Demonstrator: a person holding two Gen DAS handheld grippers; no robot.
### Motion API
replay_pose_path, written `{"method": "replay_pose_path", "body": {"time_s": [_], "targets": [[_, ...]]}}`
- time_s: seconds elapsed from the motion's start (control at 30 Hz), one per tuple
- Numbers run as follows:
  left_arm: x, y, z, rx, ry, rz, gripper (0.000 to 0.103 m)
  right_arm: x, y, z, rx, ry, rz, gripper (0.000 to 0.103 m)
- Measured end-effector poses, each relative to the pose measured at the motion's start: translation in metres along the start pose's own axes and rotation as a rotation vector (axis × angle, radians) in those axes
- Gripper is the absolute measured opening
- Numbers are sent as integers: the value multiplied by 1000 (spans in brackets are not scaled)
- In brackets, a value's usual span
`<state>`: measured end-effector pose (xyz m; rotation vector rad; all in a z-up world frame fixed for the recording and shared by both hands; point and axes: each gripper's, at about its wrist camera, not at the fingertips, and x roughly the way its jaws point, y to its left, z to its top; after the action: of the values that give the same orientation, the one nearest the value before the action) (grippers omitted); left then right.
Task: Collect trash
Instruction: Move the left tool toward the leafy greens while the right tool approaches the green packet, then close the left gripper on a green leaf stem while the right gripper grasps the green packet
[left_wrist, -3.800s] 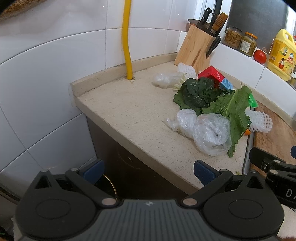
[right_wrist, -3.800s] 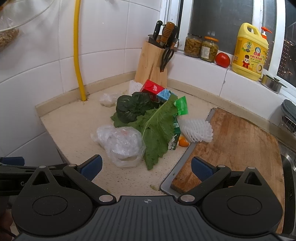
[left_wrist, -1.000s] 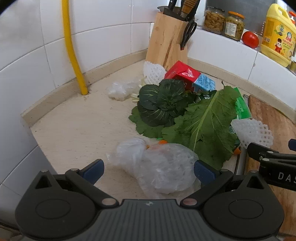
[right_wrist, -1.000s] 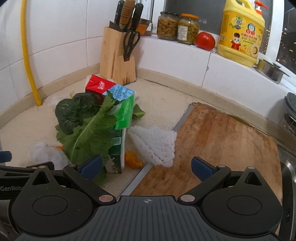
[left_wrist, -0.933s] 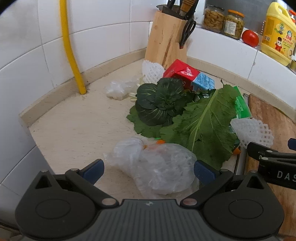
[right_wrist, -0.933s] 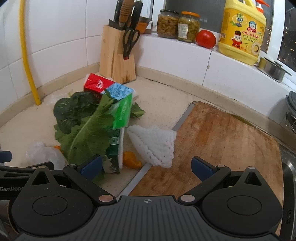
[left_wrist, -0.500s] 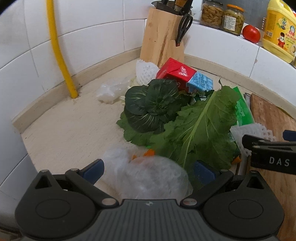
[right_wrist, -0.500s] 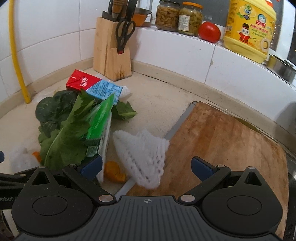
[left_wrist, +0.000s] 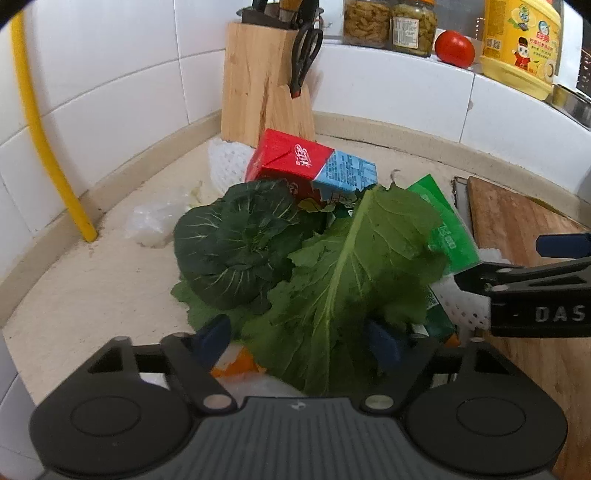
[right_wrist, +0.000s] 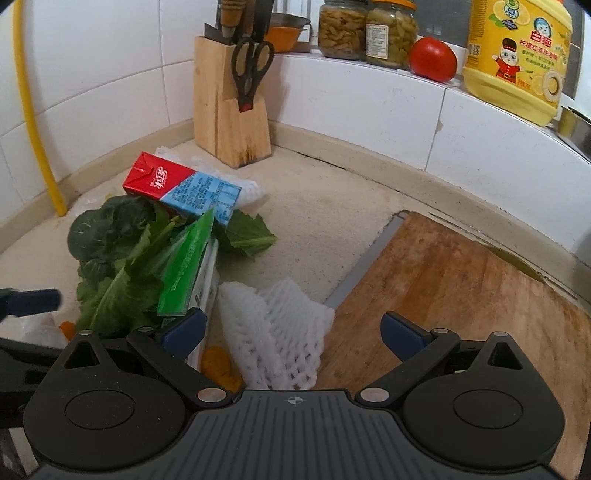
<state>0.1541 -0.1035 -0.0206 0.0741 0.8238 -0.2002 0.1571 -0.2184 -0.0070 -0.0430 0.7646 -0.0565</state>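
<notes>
A trash pile lies on the beige counter: a large green leaf, a dark leafy green, a red and blue carton, a green carton, clear plastic and orange peel. My left gripper is open, its fingers on either side of the large leaf's near end. In the right wrist view, my right gripper is open around a white foam net, beside the green carton and the peel.
A wooden cutting board lies to the right. A knife block with scissors stands in the corner. Jars, a tomato and a yellow detergent bottle sit on the ledge. A yellow pipe runs down the wall.
Both grippers have moved forward and lower into the pile. The crumpled plastic bag has slipped under the left gripper. The foam net now lies between the right fingers.
</notes>
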Motion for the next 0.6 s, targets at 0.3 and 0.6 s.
{"method": "replay_pose_path", "body": {"time_s": [0.3,0.6], "targets": [[1,10,-1,-49,79,-101,25,5,-10,12,-11,-19,45,102],[-26,29,0,-102,50,-145,8,10,3,32,-144,-81,53,102]]}}
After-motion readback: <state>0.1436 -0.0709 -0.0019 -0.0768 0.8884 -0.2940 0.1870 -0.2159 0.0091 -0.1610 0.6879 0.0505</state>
